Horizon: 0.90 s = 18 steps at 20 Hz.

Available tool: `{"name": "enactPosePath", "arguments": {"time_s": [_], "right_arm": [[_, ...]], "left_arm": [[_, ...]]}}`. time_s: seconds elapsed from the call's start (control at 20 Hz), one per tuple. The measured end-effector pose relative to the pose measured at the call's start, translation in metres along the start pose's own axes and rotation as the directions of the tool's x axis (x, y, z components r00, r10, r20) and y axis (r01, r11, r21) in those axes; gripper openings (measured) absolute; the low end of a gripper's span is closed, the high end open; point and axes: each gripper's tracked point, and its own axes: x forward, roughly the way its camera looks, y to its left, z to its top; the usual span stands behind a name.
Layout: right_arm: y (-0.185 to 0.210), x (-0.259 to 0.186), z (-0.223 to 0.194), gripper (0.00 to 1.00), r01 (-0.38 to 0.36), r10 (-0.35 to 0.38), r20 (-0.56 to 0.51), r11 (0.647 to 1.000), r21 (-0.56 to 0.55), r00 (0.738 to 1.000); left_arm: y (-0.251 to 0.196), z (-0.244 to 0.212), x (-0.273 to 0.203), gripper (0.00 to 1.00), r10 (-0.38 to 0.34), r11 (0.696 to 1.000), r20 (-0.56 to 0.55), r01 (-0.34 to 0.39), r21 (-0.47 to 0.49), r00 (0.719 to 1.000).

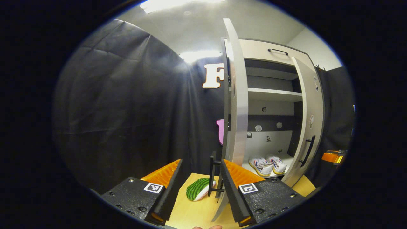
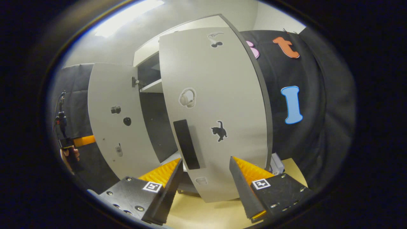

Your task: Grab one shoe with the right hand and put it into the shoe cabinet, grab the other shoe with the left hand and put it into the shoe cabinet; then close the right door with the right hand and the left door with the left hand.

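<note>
Shoe cabinet (image 1: 270,51) stands on a pale wooden surface (image 1: 190,210) against the booth wall, both doors swung out. That leaves the lower compartment exposed, and it explains what remains: only the closing steps, by my reading.

Right door (image 2: 216,105), seen face-on in the right gripper view, is large and close, its outer side carrying a dark bar handle (image 2: 186,143) and a few small stickers. The right gripper (image 2: 203,178) is held just in front of it, jaws wide and empty, the handle above and between them. Probably positioned to push or hook this door shut first, as the task orders.

Left door (image 1: 237,95) appears edge-on in the left gripper view, its black handle (image 1: 212,173) sitting between the spread jaws of the left gripper (image 1: 201,178). Also empty and wide; whether either jaw touches the handle I cannot tell. It seems to be waiting its turn.

Both shoes (image 1: 267,164) lie side by side on the bottom shelf, toes outward, well inside the door line, so the doors should clear them.

A green striped watermelon-slice object (image 1: 198,189) rests on the surface near the left door's foot; possibly in its swing path.
</note>
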Motion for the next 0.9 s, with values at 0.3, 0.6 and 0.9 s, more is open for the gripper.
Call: {"name": "enactPosePath", "arguments": {"time_s": [0.3, 0.6, 0.9], "right_arm": [[0.003, 0.002, -0.002, 0.87, -0.018, 0.018, -0.003, 1.0, -0.005, 1.0], [-0.006, -0.008, 0.003, 0.87, -0.007, 0.007, 0.011, 1.0, 0.005, 1.0], [-0.035, -0.026, 0.007, 0.87, 0.045, -0.046, 0.027, 0.999, 0.023, 0.999]], "left_arm": [[-0.008, -0.004, 0.0, 0.72, -0.01, 0.994, -0.008, 0.009, -0.113, 1.0], [-0.053, -0.005, -0.007, 0.72, -0.111, 0.985, -0.017, 0.107, -0.133, 0.994], [-0.114, -0.007, -0.003, 0.72, -0.231, 0.962, -0.019, 0.226, -0.156, 0.973]]}}
